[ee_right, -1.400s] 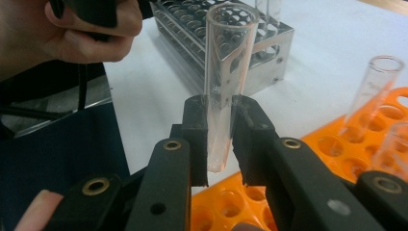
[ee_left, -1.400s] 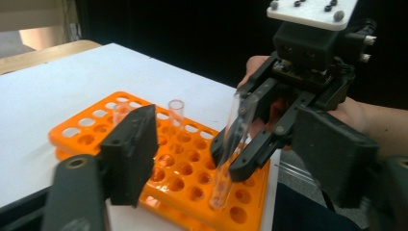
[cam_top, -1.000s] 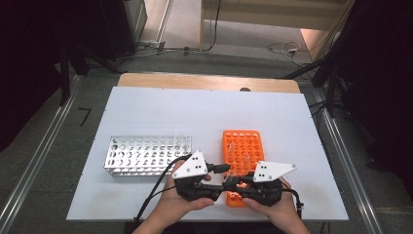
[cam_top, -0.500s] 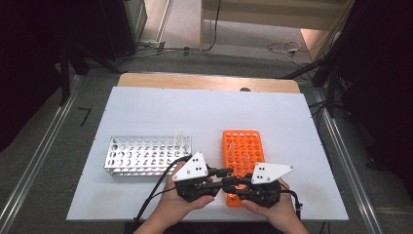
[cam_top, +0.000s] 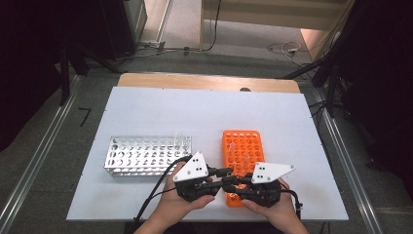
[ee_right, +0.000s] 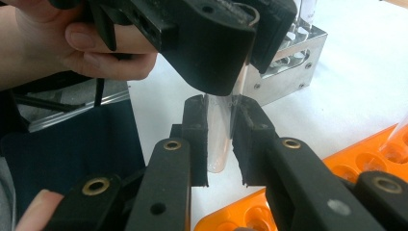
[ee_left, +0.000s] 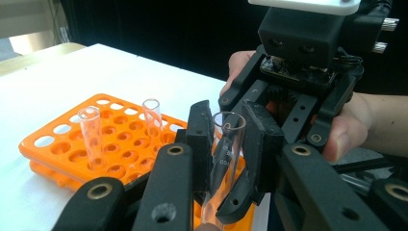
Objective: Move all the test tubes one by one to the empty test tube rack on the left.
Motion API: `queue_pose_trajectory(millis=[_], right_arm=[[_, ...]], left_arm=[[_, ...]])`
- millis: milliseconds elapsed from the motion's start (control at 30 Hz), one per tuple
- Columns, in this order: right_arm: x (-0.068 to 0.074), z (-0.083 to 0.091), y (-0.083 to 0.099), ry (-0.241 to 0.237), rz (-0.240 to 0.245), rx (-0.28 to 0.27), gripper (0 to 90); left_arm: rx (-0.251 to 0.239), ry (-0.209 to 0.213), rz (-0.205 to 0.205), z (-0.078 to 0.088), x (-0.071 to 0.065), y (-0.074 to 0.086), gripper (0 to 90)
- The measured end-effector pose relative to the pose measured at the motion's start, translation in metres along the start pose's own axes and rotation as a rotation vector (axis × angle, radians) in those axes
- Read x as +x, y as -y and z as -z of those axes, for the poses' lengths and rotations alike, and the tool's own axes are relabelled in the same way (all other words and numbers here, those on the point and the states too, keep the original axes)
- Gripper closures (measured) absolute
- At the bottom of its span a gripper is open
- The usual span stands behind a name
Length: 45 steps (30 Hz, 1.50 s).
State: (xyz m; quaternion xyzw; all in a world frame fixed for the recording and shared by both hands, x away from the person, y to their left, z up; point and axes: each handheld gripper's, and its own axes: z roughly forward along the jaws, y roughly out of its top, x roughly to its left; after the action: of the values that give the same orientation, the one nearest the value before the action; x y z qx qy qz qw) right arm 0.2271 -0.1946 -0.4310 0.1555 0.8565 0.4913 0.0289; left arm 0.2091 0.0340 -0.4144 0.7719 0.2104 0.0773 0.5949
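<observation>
In the high view, a metal rack [cam_top: 147,156] sits left of centre on the white table [cam_top: 146,112], with clear tubes at its far right corner. Just right of it, at lower centre, the left gripper [cam_top: 220,174] and right gripper [cam_top: 233,181] meet nose to nose over the near end of an orange rack [cam_top: 243,144].

In the left gripper view, the orange rack [ee_left: 72,144] lies at lower left with two empty tubes standing in it. At centre, the left gripper [ee_left: 230,144] has just closed and is clamped on the upper part of a glass tube [ee_left: 226,159], its open mouth up. The right hand fills the upper right.

In the right gripper view, the right gripper [ee_right: 219,139] is clamped on the lower part of the same tube [ee_right: 219,144], its round end showing between the jaws, with the left gripper's jaws just above.
</observation>
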Motion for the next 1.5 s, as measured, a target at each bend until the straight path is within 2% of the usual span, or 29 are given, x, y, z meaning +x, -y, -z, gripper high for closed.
queue_pose_trajectory(millis=[300,400,633,800,967,1067,1333,1500], right_arm=[[0.000,0.000,0.001,0.001,-0.002,-0.011,71.8],[0.001,-0.001,0.001,0.016,0.011,-0.010,63.1],[-0.002,0.003,0.001,0.023,-0.017,-0.054,43.2],[-0.004,0.008,0.001,0.092,-0.039,-0.076,23.3],[-0.006,0.013,0.000,0.123,-0.060,-0.089,7.1],[-0.008,0.015,0.001,0.123,-0.069,-0.086,0.4],[-0.014,0.025,0.004,0.122,-0.088,-0.093,0.0],[-0.018,0.031,0.008,0.143,-0.092,-0.095,0.0]], left_arm=[[-0.006,-0.013,0.001,0.002,0.001,-0.001,74.8],[-0.019,-0.016,0.009,0.005,0.002,-0.002,74.8],[-0.032,-0.049,0.000,0.013,0.007,-0.005,74.8],[-0.042,-0.070,0.001,0.019,0.011,-0.008,74.9],[-0.056,-0.095,0.002,0.027,0.017,-0.011,74.9],[-0.067,-0.115,0.004,0.033,0.021,-0.013,74.8],[-0.094,-0.158,0.019,0.052,0.034,-0.018,74.8],[-0.112,-0.193,0.024,0.063,0.042,-0.020,74.8]])
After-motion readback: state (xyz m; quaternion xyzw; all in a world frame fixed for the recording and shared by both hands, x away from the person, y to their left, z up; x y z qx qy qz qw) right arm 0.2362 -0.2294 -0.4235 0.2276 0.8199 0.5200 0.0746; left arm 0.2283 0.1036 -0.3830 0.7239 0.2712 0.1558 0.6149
